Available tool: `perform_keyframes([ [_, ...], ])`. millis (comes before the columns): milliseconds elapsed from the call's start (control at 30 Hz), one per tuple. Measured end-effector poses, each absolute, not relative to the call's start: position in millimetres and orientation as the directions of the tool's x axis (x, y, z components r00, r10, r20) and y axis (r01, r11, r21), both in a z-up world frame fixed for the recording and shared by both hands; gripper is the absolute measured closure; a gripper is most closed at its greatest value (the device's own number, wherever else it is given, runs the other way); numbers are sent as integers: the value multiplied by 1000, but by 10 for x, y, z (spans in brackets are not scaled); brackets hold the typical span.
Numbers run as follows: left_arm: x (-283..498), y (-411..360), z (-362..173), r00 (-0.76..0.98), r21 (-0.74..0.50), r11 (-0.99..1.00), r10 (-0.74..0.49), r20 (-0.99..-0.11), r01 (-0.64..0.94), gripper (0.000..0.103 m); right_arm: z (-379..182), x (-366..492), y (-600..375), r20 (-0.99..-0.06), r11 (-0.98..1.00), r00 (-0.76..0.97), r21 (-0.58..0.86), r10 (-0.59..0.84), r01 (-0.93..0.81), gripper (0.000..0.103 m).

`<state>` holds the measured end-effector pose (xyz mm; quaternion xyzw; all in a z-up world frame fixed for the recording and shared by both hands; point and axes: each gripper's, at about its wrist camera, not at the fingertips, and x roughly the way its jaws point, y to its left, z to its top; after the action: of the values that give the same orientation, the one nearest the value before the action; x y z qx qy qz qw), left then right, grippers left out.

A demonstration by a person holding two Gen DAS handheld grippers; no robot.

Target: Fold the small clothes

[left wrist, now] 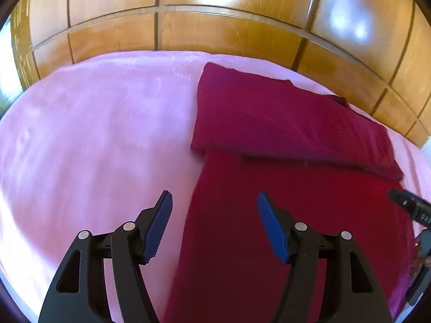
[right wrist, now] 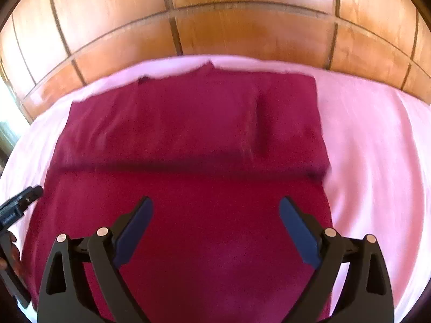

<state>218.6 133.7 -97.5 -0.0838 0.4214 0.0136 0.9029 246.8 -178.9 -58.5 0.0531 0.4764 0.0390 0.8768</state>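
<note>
Dark red garment point(right wrist: 188, 161) lies flat on pink bed point(right wrist: 377, 148), far part folded over w/ a crease across. Left tool point(left wrist: 214, 220) & right tool point(right wrist: 216, 228) both spread, empty, above near part.

You have almost nothing to read here. The only lettering sits on the body of each tool where it pokes into the other tool's view. In your left wrist view, the right tool point(left wrist: 420, 212) carries a few small white characters at the far right edge. In your right wrist view, the left tool point(right wrist: 12, 212) shows a similar white marking at the far left edge. Both are too small and blurred to make out. No other text shows.
</note>
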Motion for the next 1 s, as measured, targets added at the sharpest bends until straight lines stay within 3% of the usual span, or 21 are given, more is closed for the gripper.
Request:
perform_keyframes([
  [333,1141,1397,-1163,641,-198,973,-77,-763,-118,38,-666,1529,-1867,-853,990,504,135,137,-40,3],
  [667,684,1448,-1207,623,-241,964,-121,-773,-112,39,-524,1033,-1972,-836,989,530,136,145,-56,2],
  [767,605,1505,-1210,615,-280,954,-157,-772,-109,52,-496,900,-2120,-835,990,535,143,130,-17,2],
  [900,501,1623,-1234,608,-352,930,-220,-763,-104,53,-572,730,-2309,-854,981,500,190,147,36,3],
  [933,474,1636,-1237,610,-359,928,-227,-759,-101,53,-603,694,-2339,-858,976,486,213,166,42,3],
  [1000,435,1646,-1249,605,-381,921,-256,-754,-84,56,-663,615,-2355,-868,967,451,250,206,39,18],
])
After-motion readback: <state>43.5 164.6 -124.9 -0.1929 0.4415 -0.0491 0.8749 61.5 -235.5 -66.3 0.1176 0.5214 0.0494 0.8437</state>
